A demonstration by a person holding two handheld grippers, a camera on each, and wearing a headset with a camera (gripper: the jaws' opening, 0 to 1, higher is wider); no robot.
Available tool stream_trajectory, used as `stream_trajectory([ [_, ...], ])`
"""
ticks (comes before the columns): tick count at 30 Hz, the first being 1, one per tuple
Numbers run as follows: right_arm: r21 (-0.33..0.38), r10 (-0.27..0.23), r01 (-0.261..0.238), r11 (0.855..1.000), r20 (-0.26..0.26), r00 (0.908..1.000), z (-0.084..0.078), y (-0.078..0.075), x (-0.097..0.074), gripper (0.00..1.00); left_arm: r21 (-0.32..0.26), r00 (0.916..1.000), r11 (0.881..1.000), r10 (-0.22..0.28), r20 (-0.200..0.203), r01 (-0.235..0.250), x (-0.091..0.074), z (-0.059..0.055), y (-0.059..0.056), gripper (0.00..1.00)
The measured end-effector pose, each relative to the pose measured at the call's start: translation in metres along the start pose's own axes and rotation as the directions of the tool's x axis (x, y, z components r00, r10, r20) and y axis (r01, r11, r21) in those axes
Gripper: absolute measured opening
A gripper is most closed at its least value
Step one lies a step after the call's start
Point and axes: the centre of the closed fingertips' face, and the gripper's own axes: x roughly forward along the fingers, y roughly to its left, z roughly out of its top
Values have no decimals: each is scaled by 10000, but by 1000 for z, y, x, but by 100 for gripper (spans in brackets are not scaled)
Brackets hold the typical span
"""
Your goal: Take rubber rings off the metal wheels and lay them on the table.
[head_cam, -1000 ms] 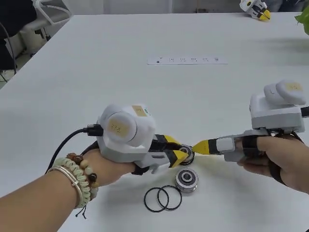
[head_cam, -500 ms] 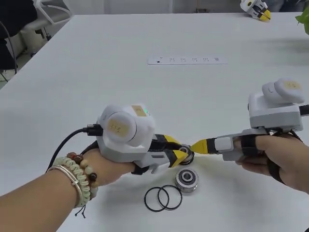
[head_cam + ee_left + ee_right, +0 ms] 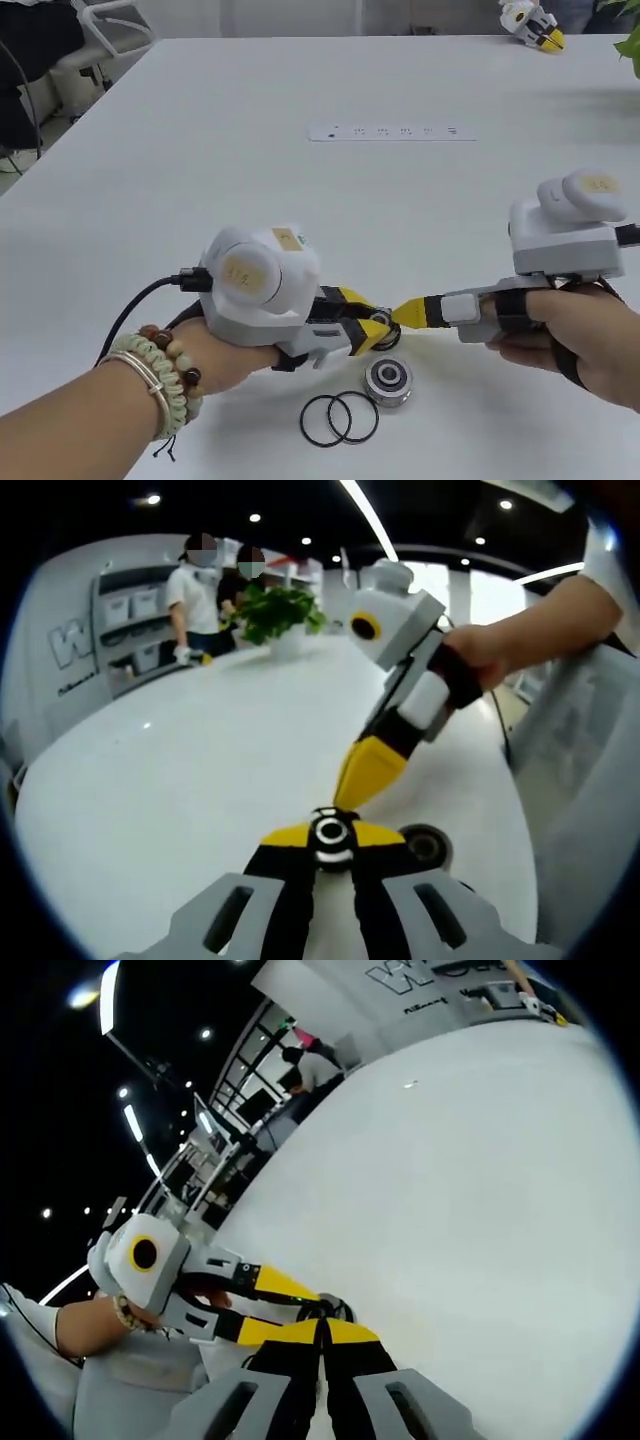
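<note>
Closest to the person, two black rubber rings lie overlapping on the white surface, already off and laid flat as the task wants. Just beside them, slightly farther out, a loose metal wheel rests flat.

Beyond that, the left gripper is clamped on a second metal wheel, likely to steady it and offer up its rim. The right gripper points in from the opposite side. Its yellow jaws are pressed together into a narrow tip touching that wheel's edge, probably to pry at a ring there. Whether any rubber is caught between them is too small to tell.

Farther off lie a white power strip and, at the far edge, a spare gripper.
</note>
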Motion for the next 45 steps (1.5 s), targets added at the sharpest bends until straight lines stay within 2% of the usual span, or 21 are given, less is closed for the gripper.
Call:
stream_trajectory([
  [18,-377,160,-164,9992,-112,9998,0,9,2,0,-26,10000,10000,70,-59,-70,-1,-1,0,14],
  [20,-362,360,-364,9987,-124,9993,0,12,3,0,-30,10000,10000,72,-53,-72,-1,-1,0,14],
  [21,-425,303,-308,9986,-133,9995,-1,12,3,0,-31,10000,10000,78,-51,-78,-1,-1,0,14],
  [22,-597,413,-413,9974,-13,9991,2,14,3,0,-40,10000,10000,82,-48,-83,-1,-1,0,14],
  [23,-304,959,-944,9951,539,9939,12,24,3,0,-31,10000,10000,82,-46,-82,-1,-1,0,14],
  [24,-411,525,-520,9978,118,9986,7,20,2,0,-9,9999,9999,102,-51,-102,-1,-1,0,14],
  [25,-1118,198,-187,9936,92,9998,8,16,2,0,53,9999,9999,126,-71,-126,-1,-1,0,14],
  [26,-1255,220,-218,9918,-3,9998,6,18,3,0,85,9999,9999,150,-87,-149,-1,-1,0,14],
  [28,-816,308,-303,9962,56,9995,6,19,3,0,75,9997,9998,205,-134,-204,0,0,0,14],
  [35,-892,-278,274,9956,-31,9996,4,6,-1,0,103,9989,9996,254,-393,-250,0,0,0,15],
  [39,-926,-456,454,9947,-2,9990,4,1,-3,0,-291,9963,9993,217,-833,-242,-1,0,1,14],
  [42,-878,-426,433,9952,92,9990,7,2,-4,0,-16,9965,9998,196,-810,-197,-4,5,1,15],
  [45,-871,-355,374,9955,237,9991,12,4,-6,0,97,9975,9998,203,-680,-197,-9,15,3,17],
])
